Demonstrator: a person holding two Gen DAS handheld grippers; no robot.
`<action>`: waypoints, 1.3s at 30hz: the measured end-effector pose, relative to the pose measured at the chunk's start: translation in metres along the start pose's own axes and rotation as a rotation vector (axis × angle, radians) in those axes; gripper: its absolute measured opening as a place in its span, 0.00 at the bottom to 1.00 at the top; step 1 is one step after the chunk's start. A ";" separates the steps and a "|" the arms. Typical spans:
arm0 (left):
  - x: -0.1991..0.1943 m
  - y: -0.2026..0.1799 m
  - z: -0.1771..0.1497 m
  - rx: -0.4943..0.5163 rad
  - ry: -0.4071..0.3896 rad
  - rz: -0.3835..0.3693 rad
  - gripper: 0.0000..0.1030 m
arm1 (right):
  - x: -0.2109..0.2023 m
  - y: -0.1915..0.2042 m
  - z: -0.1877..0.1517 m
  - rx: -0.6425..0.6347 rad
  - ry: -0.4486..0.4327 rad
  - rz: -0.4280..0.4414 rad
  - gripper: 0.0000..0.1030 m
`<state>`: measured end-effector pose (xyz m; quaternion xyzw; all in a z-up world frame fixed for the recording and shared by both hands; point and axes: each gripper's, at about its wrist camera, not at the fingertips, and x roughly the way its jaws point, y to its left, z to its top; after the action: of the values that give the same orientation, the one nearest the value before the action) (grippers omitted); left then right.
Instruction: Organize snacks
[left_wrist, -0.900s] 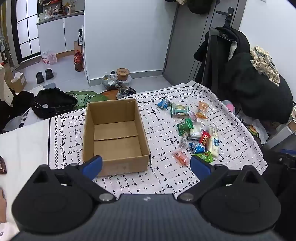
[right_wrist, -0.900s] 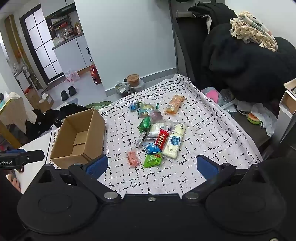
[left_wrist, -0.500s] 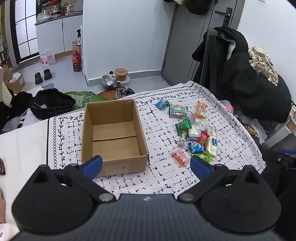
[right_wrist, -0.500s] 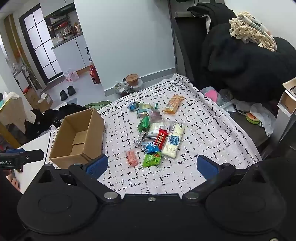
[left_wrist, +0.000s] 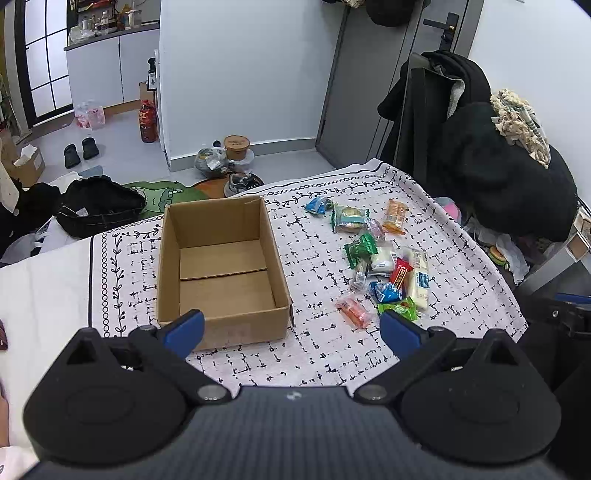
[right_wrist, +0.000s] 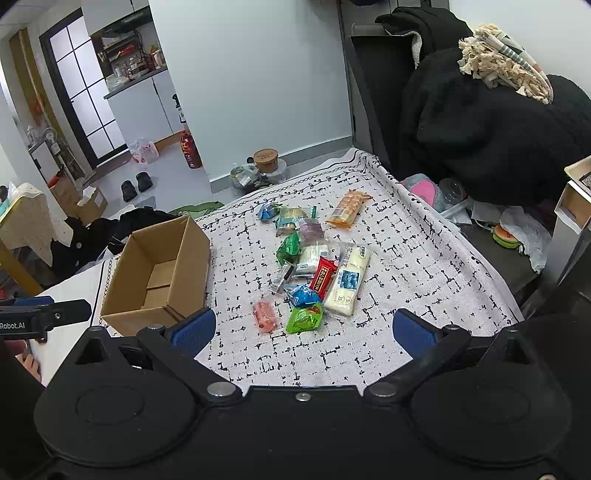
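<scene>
Hovering with fingers spread, both grippers (left_wrist: 291, 330) (right_wrist: 303, 332) face bare cloth (left_wrist: 317, 258) between box (left_wrist: 221, 273) and snacks (left_wrist: 384, 266).

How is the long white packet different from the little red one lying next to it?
The long white packet is pale with a blue label; the little red packet is bright red with yellow print. The white one is much longer and broader. Both lie flat, side by side, on the patterned cloth, in the pile of snacks.

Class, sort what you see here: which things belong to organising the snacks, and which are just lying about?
Belongs to the job:
cardboard box
snack packets
left gripper
right gripper

Just lying about:
black coats
slippers
red bottle
paper tub
</scene>
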<state>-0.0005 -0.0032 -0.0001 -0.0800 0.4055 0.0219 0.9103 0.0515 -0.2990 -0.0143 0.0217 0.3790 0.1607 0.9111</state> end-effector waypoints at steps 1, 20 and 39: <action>0.000 0.000 0.000 -0.001 0.000 -0.003 0.98 | 0.000 0.000 0.000 -0.001 0.001 0.000 1.00; -0.001 0.000 0.000 -0.004 0.001 -0.008 0.98 | -0.002 0.000 0.000 -0.004 -0.003 -0.012 1.00; 0.000 0.001 0.000 -0.005 0.000 -0.004 0.98 | -0.001 0.000 0.000 0.000 0.000 -0.015 1.00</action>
<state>-0.0008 -0.0024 -0.0001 -0.0831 0.4052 0.0212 0.9102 0.0506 -0.2991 -0.0131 0.0187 0.3790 0.1538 0.9123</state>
